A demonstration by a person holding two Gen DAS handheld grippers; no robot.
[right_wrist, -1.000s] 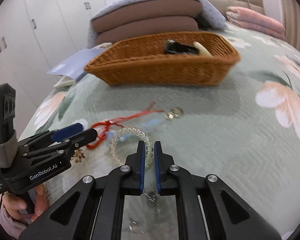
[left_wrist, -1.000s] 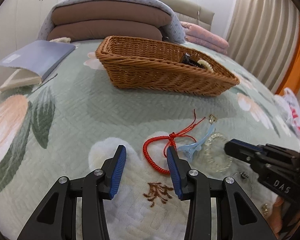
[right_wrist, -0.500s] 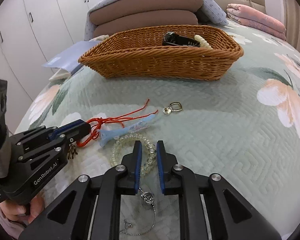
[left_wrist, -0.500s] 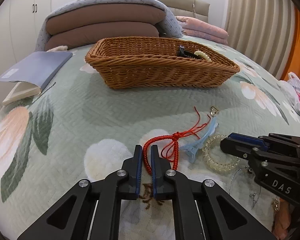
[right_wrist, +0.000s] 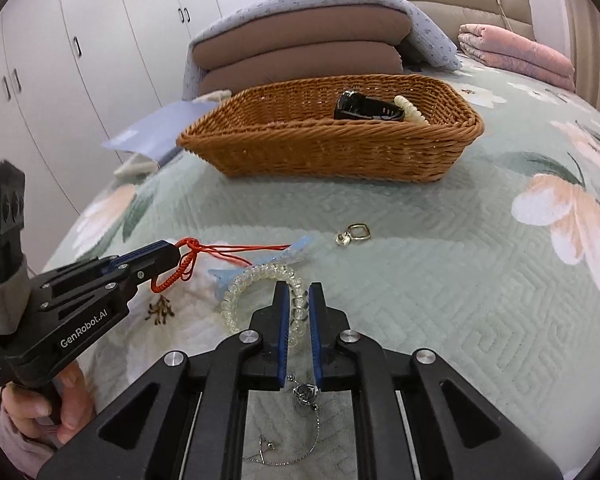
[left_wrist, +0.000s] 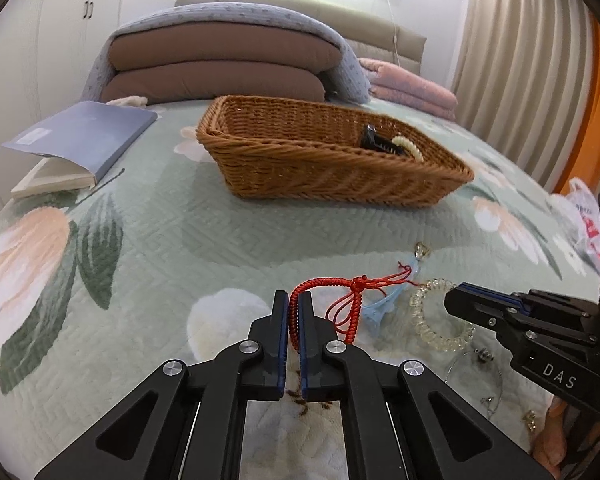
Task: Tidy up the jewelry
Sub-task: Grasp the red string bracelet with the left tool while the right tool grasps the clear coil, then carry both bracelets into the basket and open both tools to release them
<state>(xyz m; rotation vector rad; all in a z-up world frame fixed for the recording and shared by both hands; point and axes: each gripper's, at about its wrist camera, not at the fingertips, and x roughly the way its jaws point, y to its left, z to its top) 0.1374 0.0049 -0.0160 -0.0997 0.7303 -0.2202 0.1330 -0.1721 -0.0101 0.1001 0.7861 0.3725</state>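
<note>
Left wrist view. Lower part of the red braided cord bracelet [left_wrist: 332, 300] hidden between the blue pads; only its upper loop, knot and loose tails visible above the left gripper [left_wrist: 293, 320]. Jaws of left gripper drawn nearly together, pinching the red cord. Pale blue plastic hair clip [left_wrist: 384, 304] partly covered by the red tails. Clear beaded bracelet [left_wrist: 428, 320] just beside it, its right arc blocked by the right gripper [left_wrist: 454, 302], tips seen from the side, gap not readable here. Thin silver chain [left_wrist: 476, 376] half hidden under that gripper body; charms too small to make out. Small metal ring charm [left_wrist: 421, 249] farther up the green floral quilt [left_wrist: 180, 240]. Woven wicker basket [left_wrist: 328, 160] beyond, holding a black hair clip [left_wrist: 374, 142] and a cream beaded piece [left_wrist: 410, 148], both cut off by the rim. Open blue-covered book [left_wrist: 80, 140] at left.

Right wrist view. Jaws of right gripper [right_wrist: 299, 308] narrow, pressing on one side of the clear beaded bracelet [right_wrist: 260, 280]; gripped beads partly masked by the pads. Silver chain [right_wrist: 306, 396] passes under the gripper frame, ends obscured. Left gripper [right_wrist: 172, 254] at left, red cord bracelet [right_wrist: 184, 264] dangling from its tip; a hand [right_wrist: 40, 412] on its handle, cut off by the frame edge. Blue hair clip [right_wrist: 284, 254] on the quilt [right_wrist: 460, 280], partly behind the beads. Basket [right_wrist: 332, 144] well apart from both grippers.
</note>
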